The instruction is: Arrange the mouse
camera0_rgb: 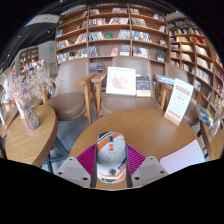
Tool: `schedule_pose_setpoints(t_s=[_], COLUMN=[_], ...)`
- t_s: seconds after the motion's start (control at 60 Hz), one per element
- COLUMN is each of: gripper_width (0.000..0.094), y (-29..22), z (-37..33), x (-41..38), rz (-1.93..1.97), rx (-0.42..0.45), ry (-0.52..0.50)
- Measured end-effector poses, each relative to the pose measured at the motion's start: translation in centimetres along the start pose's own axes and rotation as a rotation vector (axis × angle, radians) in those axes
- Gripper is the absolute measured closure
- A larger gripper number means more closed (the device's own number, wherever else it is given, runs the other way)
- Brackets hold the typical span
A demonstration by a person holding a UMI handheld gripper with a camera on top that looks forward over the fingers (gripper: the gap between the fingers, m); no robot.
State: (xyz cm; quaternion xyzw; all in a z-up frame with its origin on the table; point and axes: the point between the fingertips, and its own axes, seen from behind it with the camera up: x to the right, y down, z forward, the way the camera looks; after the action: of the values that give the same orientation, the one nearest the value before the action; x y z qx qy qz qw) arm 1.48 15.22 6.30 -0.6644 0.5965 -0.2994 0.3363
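One mouse sits low in the frame's centre, clamped between the hand-held gripper's pink pads, long axis pointing ahead over the round bench.

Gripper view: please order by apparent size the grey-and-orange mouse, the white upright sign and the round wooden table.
1. Round wooden table.
2. Grey-and-orange mouse, though nearness enlarges it.
3. White upright sign.

The gripper holds the mouse.

mouse | white-grey with orange trim | held lengthwise between pink pads | above round wooden table
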Motion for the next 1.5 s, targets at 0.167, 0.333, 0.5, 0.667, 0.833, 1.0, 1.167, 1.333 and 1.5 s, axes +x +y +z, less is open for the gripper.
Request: schedule_pose_setpoints(t_s=[0.167, 0.333, 0.5, 0.667, 0.833, 1.0, 1.167, 1.333, 1.5], gripper_width=[0.0536, 0.0536, 0.0535, 0.0533, 0.049, 0.0309, 0.009, 0.0089, 0.0083], y=[-3.4, -2.8, 2.0, 8.0, 10.6, 10.7, 9.4, 7.9, 8.1], z=[-6.3, -9.0, -6.7, -3.3, -2.1, -2.4, -6.4, -15.8, -24.7], x=[7.9, 19.6, 28.6, 30.9, 31.1, 31.1, 30.1, 28.1, 24.5], rz=[0.012, 0.002, -0.013, 0.03, 0.063, 0.079, 0.074, 0.035, 0.032], rx=[0.067, 0.068, 0.023, -0.059, -0.082, -0.07, -0.041, 0.021, 0.095], ry=[-0.016, 0.064, 0.168, 0.145, 0.133, 0.134, 0.147, 0.19, 0.153])
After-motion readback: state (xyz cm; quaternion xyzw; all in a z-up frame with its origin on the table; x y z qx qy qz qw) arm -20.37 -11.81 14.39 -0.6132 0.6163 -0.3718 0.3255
